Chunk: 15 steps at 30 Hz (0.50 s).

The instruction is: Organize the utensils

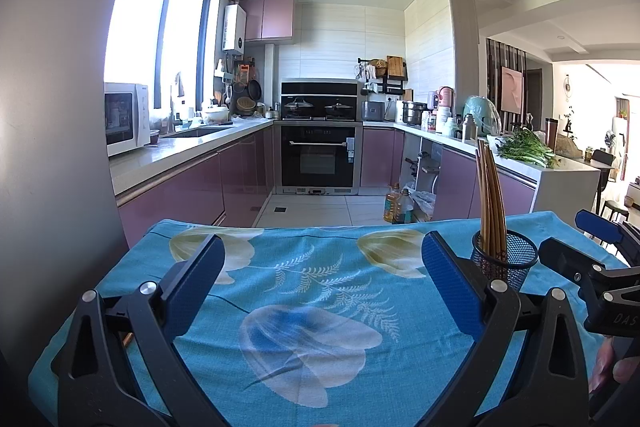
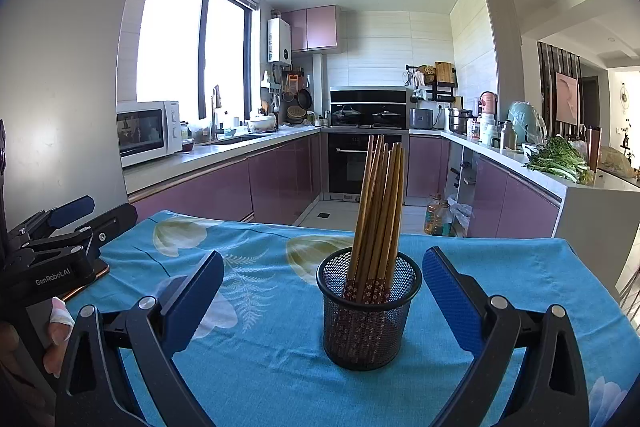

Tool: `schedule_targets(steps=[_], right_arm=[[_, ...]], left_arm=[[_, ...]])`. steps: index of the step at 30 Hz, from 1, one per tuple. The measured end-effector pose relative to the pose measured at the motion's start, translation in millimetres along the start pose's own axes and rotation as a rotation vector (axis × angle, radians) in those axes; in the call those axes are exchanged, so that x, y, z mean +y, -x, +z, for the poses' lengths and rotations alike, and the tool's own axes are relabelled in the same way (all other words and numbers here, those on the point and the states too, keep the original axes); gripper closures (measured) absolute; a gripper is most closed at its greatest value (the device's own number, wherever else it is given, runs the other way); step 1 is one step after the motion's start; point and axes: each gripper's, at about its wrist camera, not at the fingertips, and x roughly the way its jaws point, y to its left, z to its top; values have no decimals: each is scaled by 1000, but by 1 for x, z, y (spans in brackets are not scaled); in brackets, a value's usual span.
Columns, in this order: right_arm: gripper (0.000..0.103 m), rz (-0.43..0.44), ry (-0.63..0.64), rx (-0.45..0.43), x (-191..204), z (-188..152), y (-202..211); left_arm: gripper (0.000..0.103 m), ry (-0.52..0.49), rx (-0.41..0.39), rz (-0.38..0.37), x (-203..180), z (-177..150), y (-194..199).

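Note:
A black mesh cup (image 2: 370,323) stands upright on the blue flowered tablecloth (image 2: 272,367), holding several wooden chopsticks (image 2: 380,211) that lean slightly right. My right gripper (image 2: 322,291) is open, its blue pads level with the cup on either side, and the cup stands between them without touching. In the left wrist view the same cup (image 1: 505,261) with chopsticks (image 1: 490,199) sits to the right, behind the right finger. My left gripper (image 1: 322,283) is open over bare cloth, holding nothing. Each gripper shows at the edge of the other's view.
The table's far edge (image 1: 320,225) drops to a kitchen floor with oil bottles (image 1: 398,205). A small copper-coloured object (image 1: 128,339) lies on the cloth by my left gripper's left finger. A grey wall (image 1: 52,107) stands close on the left. Fingers of a hand (image 2: 60,327) hold the left tool.

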Motion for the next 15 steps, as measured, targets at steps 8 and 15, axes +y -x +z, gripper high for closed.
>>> schedule_targets(steps=[8,15], right_arm=[[7,-1,-2,-2,0,1,0],[7,-3,-2,-5,0,1,1]], left_arm=[[6,1,-2,-2,0,1,-1],[6,0,-2,-1,-1,1,-1]])
